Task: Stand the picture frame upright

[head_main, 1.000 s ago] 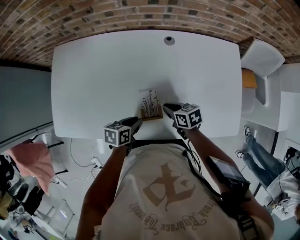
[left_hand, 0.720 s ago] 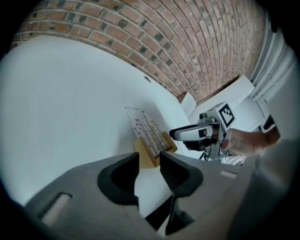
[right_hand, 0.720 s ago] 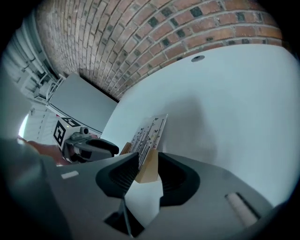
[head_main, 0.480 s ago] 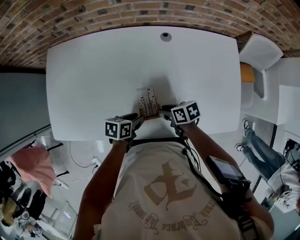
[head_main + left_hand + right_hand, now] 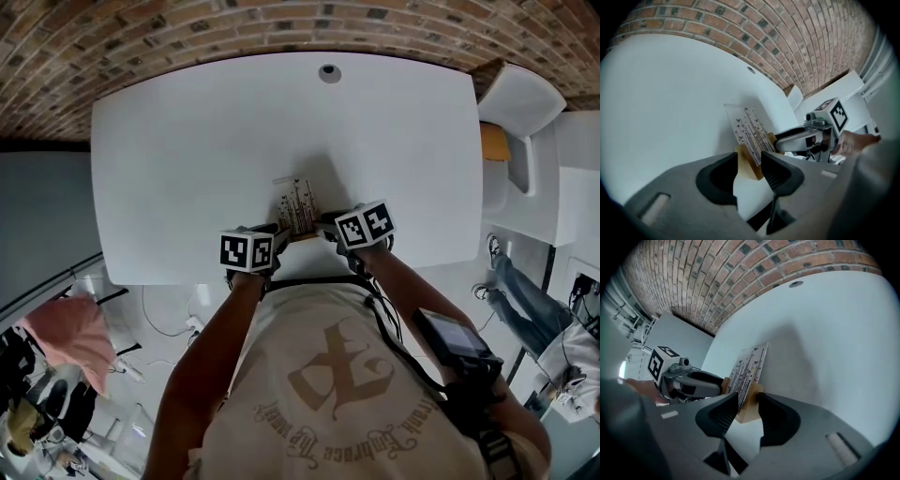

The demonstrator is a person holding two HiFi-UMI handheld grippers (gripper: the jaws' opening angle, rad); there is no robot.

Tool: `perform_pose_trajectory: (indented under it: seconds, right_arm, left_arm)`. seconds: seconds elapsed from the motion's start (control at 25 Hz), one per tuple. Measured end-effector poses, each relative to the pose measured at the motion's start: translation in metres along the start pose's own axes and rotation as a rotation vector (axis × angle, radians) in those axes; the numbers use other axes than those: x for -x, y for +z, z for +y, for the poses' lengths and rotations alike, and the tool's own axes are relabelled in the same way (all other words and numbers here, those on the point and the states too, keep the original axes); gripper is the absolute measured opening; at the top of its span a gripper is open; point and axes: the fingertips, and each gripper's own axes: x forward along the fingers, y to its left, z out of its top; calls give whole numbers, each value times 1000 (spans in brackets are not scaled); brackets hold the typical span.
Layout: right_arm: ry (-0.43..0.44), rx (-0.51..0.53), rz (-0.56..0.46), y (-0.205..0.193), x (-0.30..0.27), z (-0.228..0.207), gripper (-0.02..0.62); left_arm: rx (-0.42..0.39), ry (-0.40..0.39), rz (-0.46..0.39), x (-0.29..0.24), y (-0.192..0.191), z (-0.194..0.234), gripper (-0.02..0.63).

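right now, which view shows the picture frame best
The left gripper view: the picture frame is close, with its printed face turned toward the camera and its wooden base clear. In the right gripper view the frame is equally near but more edge-on. In the head view it is small, seen from above.

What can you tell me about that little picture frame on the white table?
The picture frame is a thin pale panel printed with dark stems and small butterflies, slotted into a light wooden base. It stands upright near the front edge of the white table. The left gripper and right gripper flank the base's ends with jaws open; whether they touch it cannot be told.
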Motion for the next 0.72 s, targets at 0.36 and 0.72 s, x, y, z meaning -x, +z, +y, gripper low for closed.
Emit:
perform_pose_trajectory:
  seconds: [0.36,0.72]
  right_arm:
    - [24,-51,48,3,-3,-4,116]
    - [37,-50,56,3,-2,-4,109]
  left_arm:
    - [67,-22,49,-3,-1,5,106]
    - [32,4,92,-4,-1,4,106]
